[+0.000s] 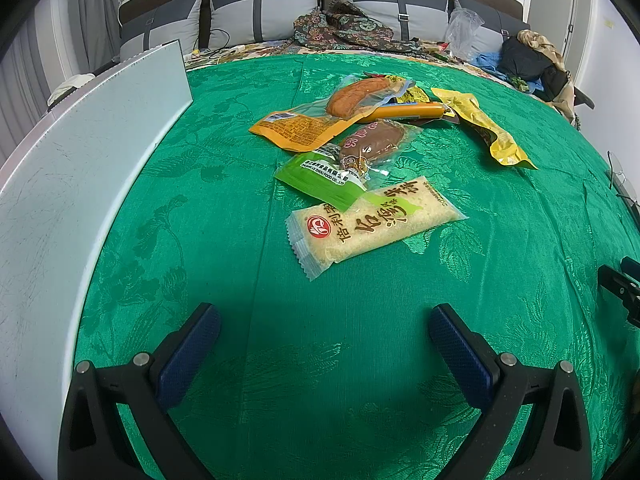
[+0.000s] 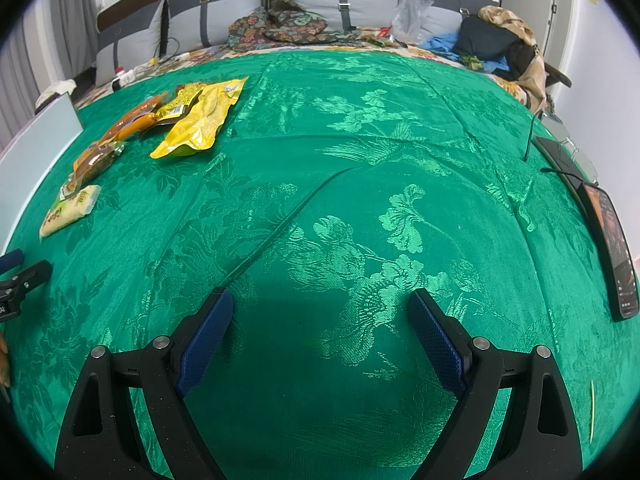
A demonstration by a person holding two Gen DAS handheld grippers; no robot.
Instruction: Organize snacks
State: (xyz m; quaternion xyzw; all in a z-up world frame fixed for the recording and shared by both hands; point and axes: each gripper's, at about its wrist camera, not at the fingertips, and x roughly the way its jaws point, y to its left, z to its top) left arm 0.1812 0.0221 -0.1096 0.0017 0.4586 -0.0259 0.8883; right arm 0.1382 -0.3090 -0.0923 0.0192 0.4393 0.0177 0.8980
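Snacks [image 1: 360, 152] lie heaped mid-cloth, just ahead of your left gripper [image 1: 324, 322], whose fingers are spread and empty. Your right gripper [image 2: 320, 312], also spread, hovers over bare green tablecloth [image 2: 360, 140], probably leaving sorting room.

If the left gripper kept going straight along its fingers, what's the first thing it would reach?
The left gripper, jaws open and empty, points across bare green tablecloth at the snack pile. It would likely meet the rice cracker packet first, the nearest snack; depth is uncertain in the fisheye view.

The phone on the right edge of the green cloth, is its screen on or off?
On. The phone lies flat, and its screen shows lit orange and white content.
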